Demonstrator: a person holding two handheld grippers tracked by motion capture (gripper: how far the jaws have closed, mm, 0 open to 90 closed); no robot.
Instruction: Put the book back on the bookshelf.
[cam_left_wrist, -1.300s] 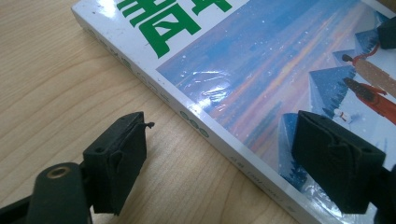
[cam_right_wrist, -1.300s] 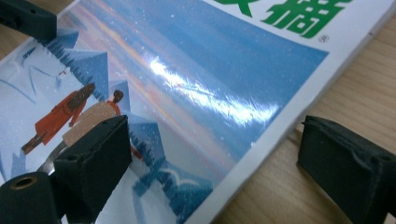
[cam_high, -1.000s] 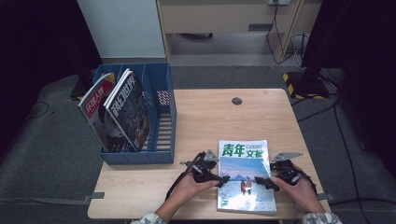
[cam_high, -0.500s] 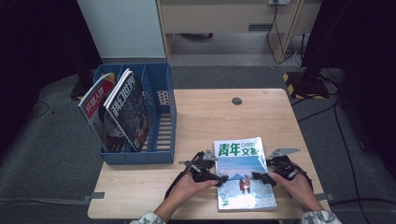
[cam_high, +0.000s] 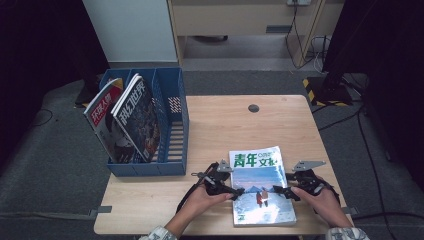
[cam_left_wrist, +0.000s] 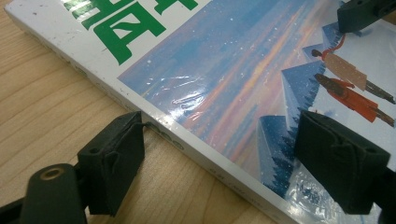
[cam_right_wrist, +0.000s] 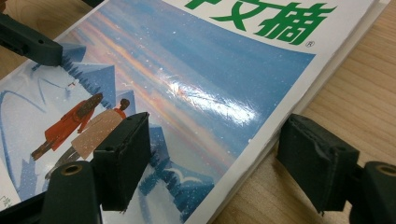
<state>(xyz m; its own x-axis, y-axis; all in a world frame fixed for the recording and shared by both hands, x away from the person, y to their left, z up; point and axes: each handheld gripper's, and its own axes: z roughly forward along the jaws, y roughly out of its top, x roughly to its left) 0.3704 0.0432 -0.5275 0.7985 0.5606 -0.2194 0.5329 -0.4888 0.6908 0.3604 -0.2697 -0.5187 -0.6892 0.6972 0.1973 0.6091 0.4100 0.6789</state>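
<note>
The magazine (cam_high: 261, 186) lies flat near the table's (cam_high: 220, 120) front edge. The left tool (cam_left_wrist: 219, 154) and right tool (cam_right_wrist: 219, 158) straddle its opposite side edges, jaws spread.

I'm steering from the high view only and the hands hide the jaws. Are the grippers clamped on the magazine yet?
Observer: No. In the left gripper view, the left gripper is open, its jaws straddling the magazine's spine edge.
Operator: And the right one?
Observer: The right gripper is open too, one jaw over the cover, the other on the table beyond the page edge.
Operator: What's under the jaws on the cover?
Observer: Two walking figures among blue snowy peaks.
</note>
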